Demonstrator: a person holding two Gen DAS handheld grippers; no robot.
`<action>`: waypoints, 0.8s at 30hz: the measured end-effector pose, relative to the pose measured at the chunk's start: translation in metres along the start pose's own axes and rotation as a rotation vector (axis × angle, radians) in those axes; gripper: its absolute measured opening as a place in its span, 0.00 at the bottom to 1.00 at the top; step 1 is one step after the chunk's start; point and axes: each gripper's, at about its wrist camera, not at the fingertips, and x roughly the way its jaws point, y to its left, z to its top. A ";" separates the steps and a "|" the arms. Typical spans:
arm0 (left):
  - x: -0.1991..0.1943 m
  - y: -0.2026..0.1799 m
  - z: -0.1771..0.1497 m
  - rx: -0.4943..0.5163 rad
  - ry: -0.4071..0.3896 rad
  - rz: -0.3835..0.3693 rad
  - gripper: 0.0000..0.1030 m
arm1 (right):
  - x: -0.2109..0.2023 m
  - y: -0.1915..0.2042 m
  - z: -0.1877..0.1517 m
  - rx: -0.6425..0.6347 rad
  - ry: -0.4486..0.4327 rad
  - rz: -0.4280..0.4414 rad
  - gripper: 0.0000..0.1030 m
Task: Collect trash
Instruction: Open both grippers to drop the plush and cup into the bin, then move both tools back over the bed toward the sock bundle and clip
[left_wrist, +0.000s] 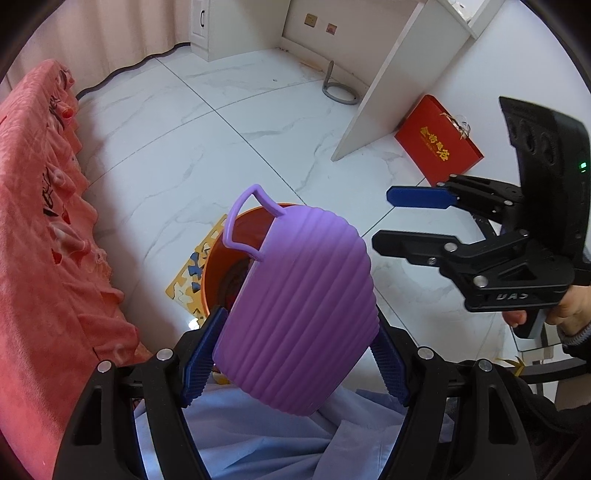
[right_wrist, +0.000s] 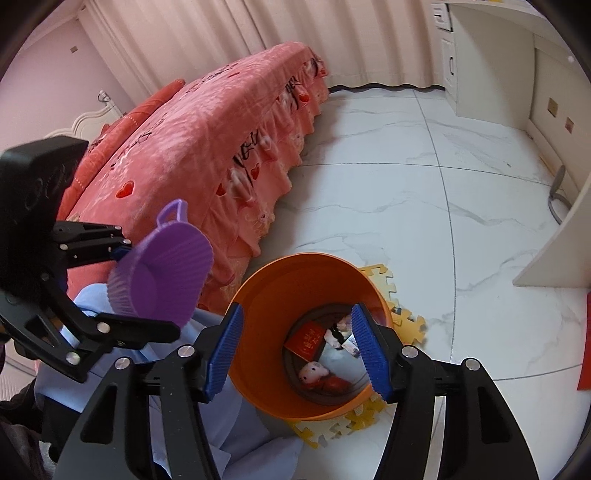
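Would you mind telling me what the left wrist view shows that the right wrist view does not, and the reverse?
Only the left wrist view shows the red gift box leaning by the white desk panel, and the purple basket's ribbed outside. Only the right wrist view shows inside the orange bin: a red packet and a small plush toy. Both show the purple basket clamped in the left gripper, the empty right gripper, the pink bedspread and the yellow foam mat.

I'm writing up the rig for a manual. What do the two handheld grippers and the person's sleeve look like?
Both the left gripper and the right gripper are black plastic linkage frames with silver bolts and blue ribbed fingers. The right one carries a black housing with a green light. The hand on its handle wears a grey ribbed cuff under a dark sleeve.
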 end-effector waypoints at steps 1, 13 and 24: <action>0.002 -0.001 0.000 0.003 0.005 0.000 0.73 | -0.001 -0.001 0.000 0.003 -0.003 -0.004 0.59; 0.014 0.000 -0.011 0.007 0.061 0.071 0.84 | -0.005 0.002 0.000 0.000 -0.009 -0.002 0.59; -0.020 0.007 -0.022 -0.029 0.000 0.105 0.84 | -0.014 0.029 0.007 -0.056 -0.023 0.023 0.59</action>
